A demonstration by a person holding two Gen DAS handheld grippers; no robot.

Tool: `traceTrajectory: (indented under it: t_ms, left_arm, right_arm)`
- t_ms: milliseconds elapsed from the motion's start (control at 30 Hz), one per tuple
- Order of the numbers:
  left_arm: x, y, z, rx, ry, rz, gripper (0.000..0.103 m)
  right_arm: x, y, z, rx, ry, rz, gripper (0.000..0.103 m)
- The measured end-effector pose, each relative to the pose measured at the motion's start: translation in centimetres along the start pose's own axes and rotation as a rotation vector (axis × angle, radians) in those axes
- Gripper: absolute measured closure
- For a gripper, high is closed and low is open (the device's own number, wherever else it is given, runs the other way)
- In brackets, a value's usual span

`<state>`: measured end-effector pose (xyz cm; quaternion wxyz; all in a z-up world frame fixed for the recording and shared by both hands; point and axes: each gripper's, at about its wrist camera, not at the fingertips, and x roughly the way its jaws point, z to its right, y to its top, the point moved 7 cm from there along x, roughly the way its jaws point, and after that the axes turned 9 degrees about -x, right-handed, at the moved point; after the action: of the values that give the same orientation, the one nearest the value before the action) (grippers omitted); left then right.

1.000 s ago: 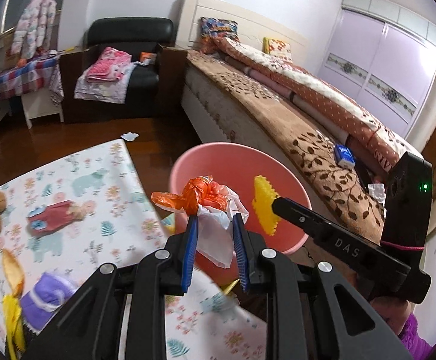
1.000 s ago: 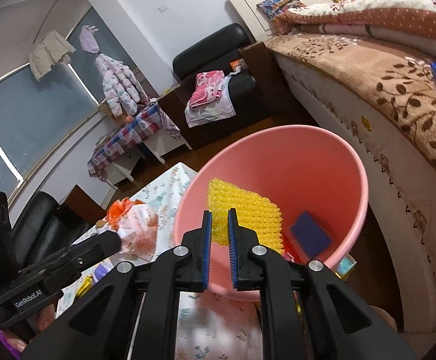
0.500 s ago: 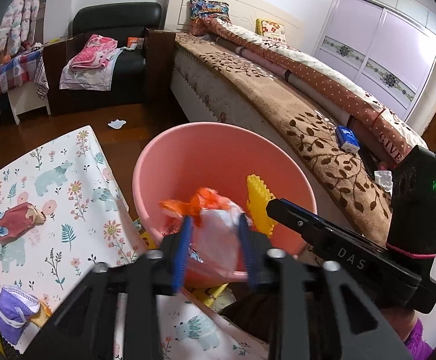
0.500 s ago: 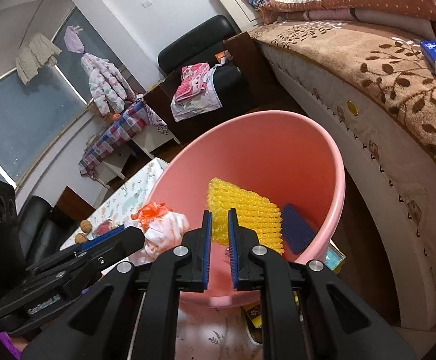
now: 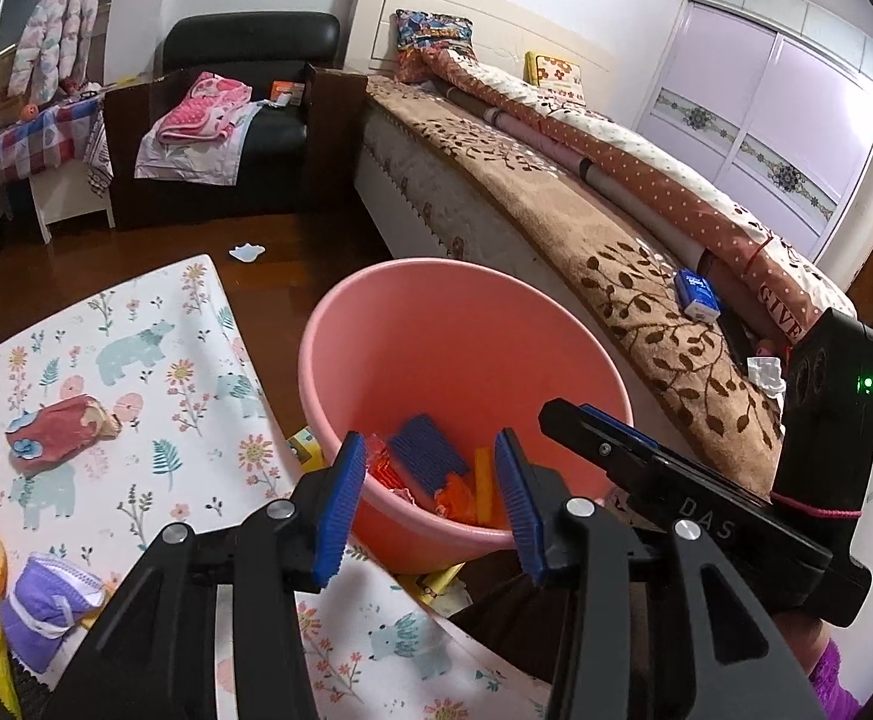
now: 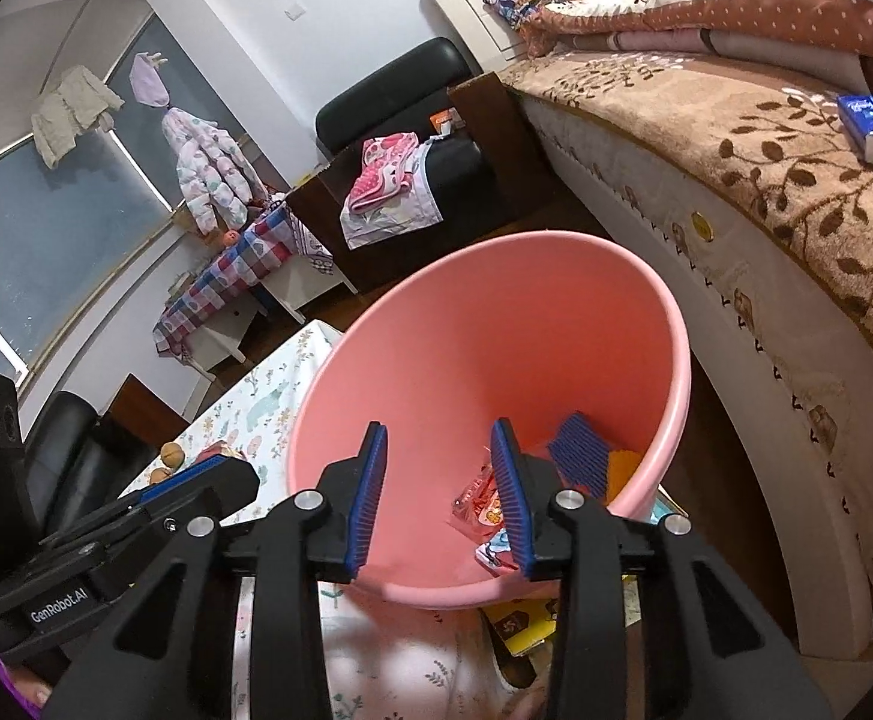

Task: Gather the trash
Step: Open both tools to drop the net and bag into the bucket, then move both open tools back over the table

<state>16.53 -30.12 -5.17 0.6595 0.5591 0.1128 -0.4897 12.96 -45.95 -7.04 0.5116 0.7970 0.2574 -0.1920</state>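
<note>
Grippers spread wide and empty above the round pink plastic bin (image 5: 436,324).

Left gripper (image 5: 430,504) and right gripper (image 6: 439,492) both hold nothing, jaws apart over the bin's near rim. Inside lie orange wrappers (image 5: 457,495), a blue ridged pad (image 6: 580,459) and a yellow piece (image 5: 483,483). A purple cloth bundle (image 5: 46,606) stays on the floral tabletop (image 5: 154,396).

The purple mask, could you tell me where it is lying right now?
In the left wrist view, the purple mask lies low on the left of the floral tablecloth, beside the left gripper.
</note>
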Motion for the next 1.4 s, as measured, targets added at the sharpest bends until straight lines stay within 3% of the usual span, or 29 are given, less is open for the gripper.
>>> traceTrajectory:
  t_ms: [500,833,1133,1400]
  left_arm:
    - [-6.6,-1.9,-2.6,0.021,0.106,0.091,0.059]
    - [-11.8,-4.0,-8.8,-0.063,0.183,0.116,0.059]
    - [-17.4,-6.6,-15.3,-0.121,0.318,0.181,0.059]
    - [-19.4,-9.7,-20.8,-0.202,0.394,0.157,0.059]
  right_arm:
    - [-3.5,-0.7,-7.3,-0.196,0.012,0.032,0.066]
    - [-4.1,-2.4,-12.4,-0.278,0.042,0.013,0.066]
    - [-3.9,-3.9,-16.1,-0.346,0.087,-0.025,0.066]
    - [-3.5,-4.7,-17.7,-0.356,0.122,-0.033,0.066]
